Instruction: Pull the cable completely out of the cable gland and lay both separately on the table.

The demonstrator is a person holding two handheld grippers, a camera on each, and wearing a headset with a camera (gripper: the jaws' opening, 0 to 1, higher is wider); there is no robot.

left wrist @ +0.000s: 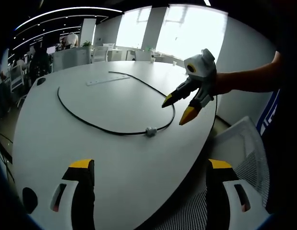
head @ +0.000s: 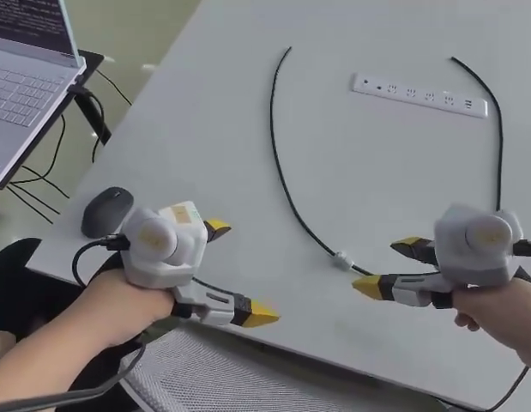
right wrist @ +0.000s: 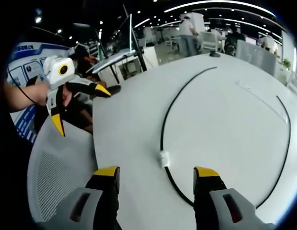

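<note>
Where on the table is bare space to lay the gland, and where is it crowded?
Bare: the wide patch left of the cable, between it and the mouse; also inside the cable's loop, in front of the power strip. Crowded: the front edge around the cable gland, where the right gripper hovers open.

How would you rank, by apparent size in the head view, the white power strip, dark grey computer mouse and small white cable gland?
White power strip (longest)
dark grey computer mouse, nearer the camera
small white cable gland

White power strip (head: 419,94); dark mouse (head: 107,211) near open laptop (head: 25,77); mesh chair (head: 215,378).
</note>
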